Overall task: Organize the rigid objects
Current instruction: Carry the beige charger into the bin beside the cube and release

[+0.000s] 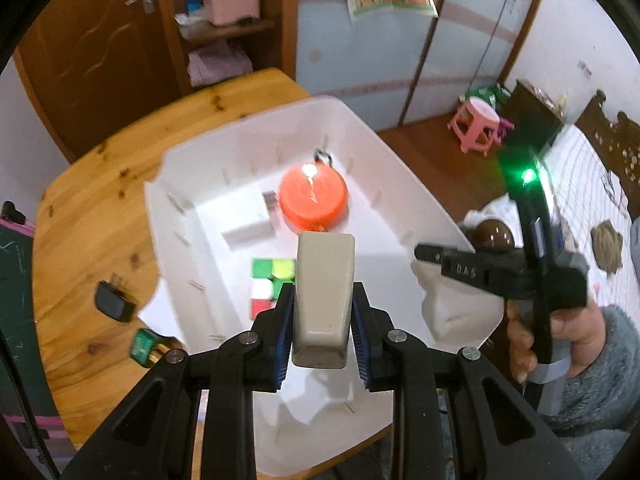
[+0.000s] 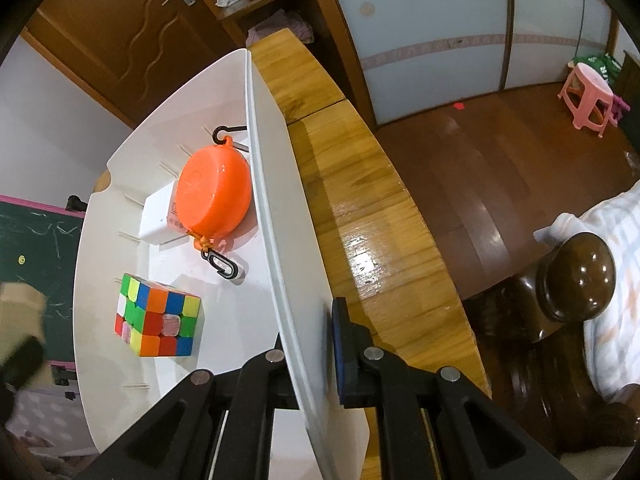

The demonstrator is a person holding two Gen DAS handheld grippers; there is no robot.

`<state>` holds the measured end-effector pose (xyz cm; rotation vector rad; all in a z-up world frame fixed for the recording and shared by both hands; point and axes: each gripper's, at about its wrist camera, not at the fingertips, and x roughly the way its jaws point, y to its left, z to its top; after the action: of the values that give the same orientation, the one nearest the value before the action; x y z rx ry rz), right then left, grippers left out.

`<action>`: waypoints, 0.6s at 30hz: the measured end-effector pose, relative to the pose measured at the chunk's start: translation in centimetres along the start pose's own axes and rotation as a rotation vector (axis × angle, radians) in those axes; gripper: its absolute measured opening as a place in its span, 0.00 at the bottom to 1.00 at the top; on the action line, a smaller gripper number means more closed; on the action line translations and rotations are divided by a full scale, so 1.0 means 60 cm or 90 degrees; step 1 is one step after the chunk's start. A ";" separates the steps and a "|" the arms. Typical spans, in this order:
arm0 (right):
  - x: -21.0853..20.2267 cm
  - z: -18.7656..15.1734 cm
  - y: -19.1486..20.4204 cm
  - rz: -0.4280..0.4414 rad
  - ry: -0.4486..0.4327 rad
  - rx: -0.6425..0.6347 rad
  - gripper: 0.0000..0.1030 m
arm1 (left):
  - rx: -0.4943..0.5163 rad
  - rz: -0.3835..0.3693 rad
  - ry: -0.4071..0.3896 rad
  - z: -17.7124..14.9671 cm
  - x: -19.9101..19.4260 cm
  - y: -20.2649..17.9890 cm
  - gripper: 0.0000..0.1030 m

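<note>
My left gripper (image 1: 323, 312) is shut on a beige oblong block (image 1: 324, 296) and holds it above a white bin (image 1: 180, 216). In the bin lie an orange round case (image 1: 313, 196) with clips, a white box (image 1: 248, 224) and a colour cube (image 1: 272, 284). My right gripper (image 2: 310, 344) is shut on the bin's right wall (image 2: 280, 216). That view shows the orange case (image 2: 214, 200), the white box (image 2: 158, 220) and the cube (image 2: 158, 318) inside. The right gripper also shows in the left wrist view (image 1: 430, 254).
The bin stands on a wooden table (image 1: 92, 216). A black plug (image 1: 114, 300) and a green-labelled small object (image 1: 150, 346) lie on the table left of the bin. A bed (image 2: 612, 280) with a dark wooden post (image 2: 576, 276) is at the right. A pink stool (image 2: 588, 94) stands on the floor.
</note>
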<state>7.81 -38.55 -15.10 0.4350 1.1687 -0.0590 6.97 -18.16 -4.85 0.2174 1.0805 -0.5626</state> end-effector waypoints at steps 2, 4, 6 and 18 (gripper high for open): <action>0.000 -0.001 -0.001 0.003 -0.002 0.002 0.09 | 0.009 -0.008 0.018 -0.002 0.015 -0.012 0.28; 0.000 -0.002 -0.001 0.004 -0.004 0.002 0.09 | 0.023 -0.013 0.034 -0.003 0.031 -0.025 0.28; 0.000 -0.004 -0.002 0.002 -0.006 0.000 0.09 | 0.034 -0.020 0.053 -0.007 0.046 -0.036 0.28; 0.002 -0.006 -0.001 -0.001 -0.012 -0.009 0.09 | 0.071 -0.013 0.116 -0.014 0.116 -0.071 0.28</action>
<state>7.53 -38.43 -15.36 0.4205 1.1510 -0.0565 6.47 -23.63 -10.94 0.3619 1.2295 -0.6308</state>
